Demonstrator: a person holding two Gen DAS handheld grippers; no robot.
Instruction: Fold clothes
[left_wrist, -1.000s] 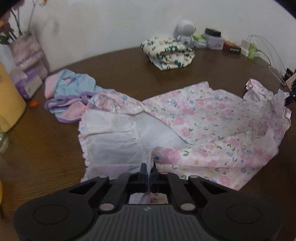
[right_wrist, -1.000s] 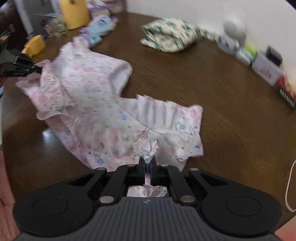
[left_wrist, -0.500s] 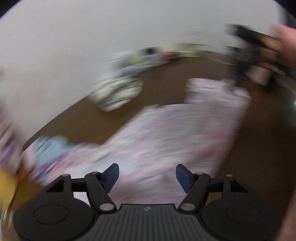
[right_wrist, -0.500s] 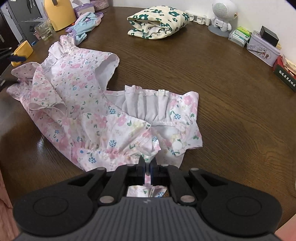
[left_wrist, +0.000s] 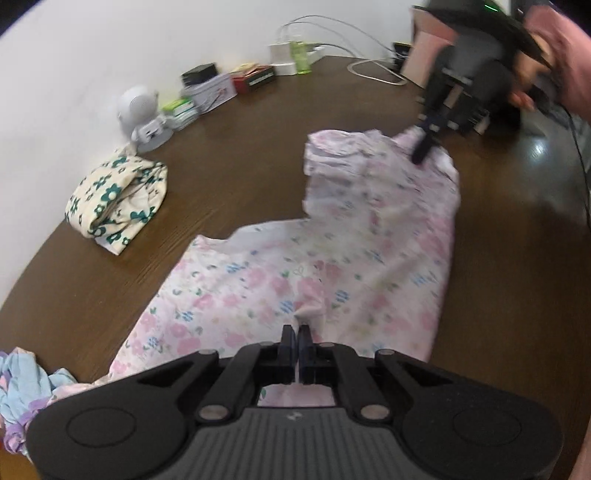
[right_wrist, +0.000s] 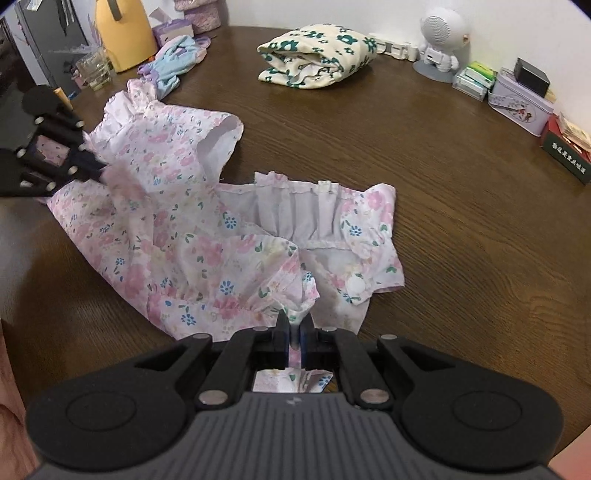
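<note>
A pink floral dress (left_wrist: 332, 258) lies spread on the brown wooden table (left_wrist: 221, 177). My left gripper (left_wrist: 297, 338) is shut on a bunched fold at the dress's near edge. At the far end, my right gripper (left_wrist: 421, 155), held by a hand, pinches the dress. In the right wrist view the dress (right_wrist: 166, 206) stretches leftward, its white gathered waistband facing up. My right gripper (right_wrist: 294, 330) is shut on a ruffled edge of it. My left gripper (right_wrist: 94, 171) grips the opposite side at the left.
A folded cream garment with green flowers (right_wrist: 317, 55) sits at the back, with a blue and purple garment (right_wrist: 177, 59) to its left. A white figure speaker (right_wrist: 441, 40), tins (right_wrist: 517, 99), a yellow container (right_wrist: 125, 33), a glass (right_wrist: 94, 68) and cables (left_wrist: 369, 70) line the table's rim.
My left gripper let go of the dress, opened, swung and rolled to another part, and has shut on the fabric again. The right gripper stayed shut on its ruffle.
</note>
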